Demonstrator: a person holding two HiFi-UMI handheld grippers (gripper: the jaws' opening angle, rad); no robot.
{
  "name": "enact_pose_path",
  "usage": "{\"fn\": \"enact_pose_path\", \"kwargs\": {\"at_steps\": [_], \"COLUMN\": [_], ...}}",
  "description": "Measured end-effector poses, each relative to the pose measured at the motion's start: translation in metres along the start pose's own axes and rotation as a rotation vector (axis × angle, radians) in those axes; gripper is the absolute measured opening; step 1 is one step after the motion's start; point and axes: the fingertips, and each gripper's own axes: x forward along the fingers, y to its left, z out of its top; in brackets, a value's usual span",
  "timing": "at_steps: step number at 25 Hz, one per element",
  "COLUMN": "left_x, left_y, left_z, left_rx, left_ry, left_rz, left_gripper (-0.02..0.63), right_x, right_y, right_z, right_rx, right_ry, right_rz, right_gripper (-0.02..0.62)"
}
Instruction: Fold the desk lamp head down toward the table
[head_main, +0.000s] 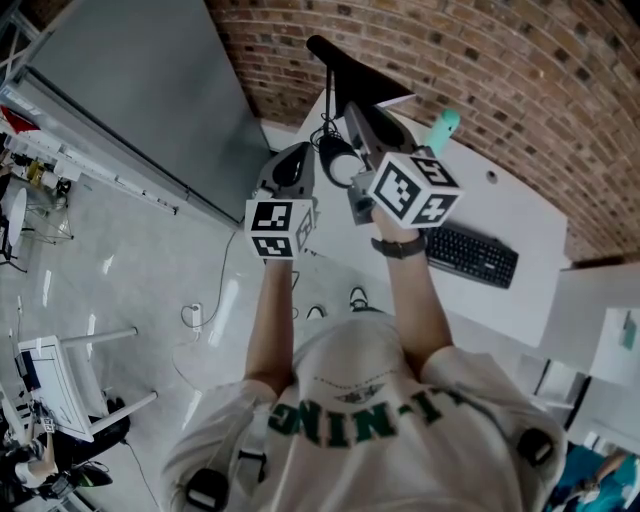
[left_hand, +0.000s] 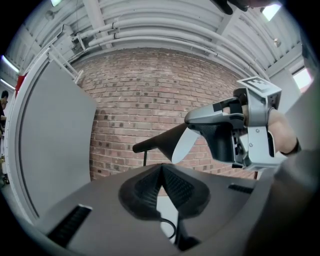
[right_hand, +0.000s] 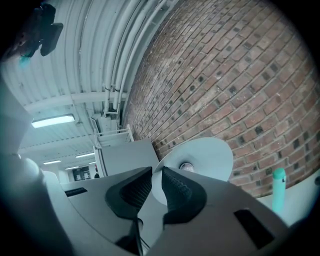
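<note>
The black desk lamp (head_main: 345, 62) stands on the white table, head raised; in the left gripper view its cone-shaped head (left_hand: 159, 142) points left with the white inside facing down. My right gripper (left_hand: 193, 127) reaches level over the shade's rim. In the right gripper view the shade's white inside (right_hand: 205, 159) and bulb (right_hand: 186, 166) sit just past the right gripper (right_hand: 156, 172), the rim in a narrow gap between the jaws, with no clear pressing. My left gripper (left_hand: 161, 170) is shut and empty, held left of the lamp and apart from it (head_main: 297, 162).
A black keyboard (head_main: 471, 256) lies on the white table (head_main: 520, 205) and a teal bottle (head_main: 444, 128) stands near the brick wall (head_main: 520, 70). A grey partition panel (head_main: 150, 90) stands to the left. The lamp's stem and cable hang below the head.
</note>
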Motion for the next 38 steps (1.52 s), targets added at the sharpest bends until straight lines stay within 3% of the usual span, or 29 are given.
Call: {"fn": "enact_pose_path", "kwargs": {"at_steps": [13, 24, 33, 38], "left_x": [-0.004, -0.003, -0.004, -0.002], "left_y": [-0.002, 0.005, 0.011, 0.016], "left_z": [-0.014, -0.04, -0.046, -0.049], "left_rx": [0.014, -0.032, -0.052, -0.056], "left_ry": [0.031, 0.072, 0.078, 0.084], "left_rz": [0.005, 0.009, 0.022, 0.034], "left_gripper": [0.0, 0.0, 0.0, 0.0], "right_x": [-0.011, -0.016, -0.017, -0.011], "right_y": [-0.012, -0.026, -0.048, -0.056], "right_z": [-0.027, -0.055, -0.094, -0.118], "right_rx": [0.034, 0.088, 0.206, 0.326], "right_ry": [0.046, 0.081, 0.137, 0.16], "right_rz": [-0.04, -0.057, -0.088, -0.07], "right_gripper": [0.049, 0.038, 0.029, 0.028]}}
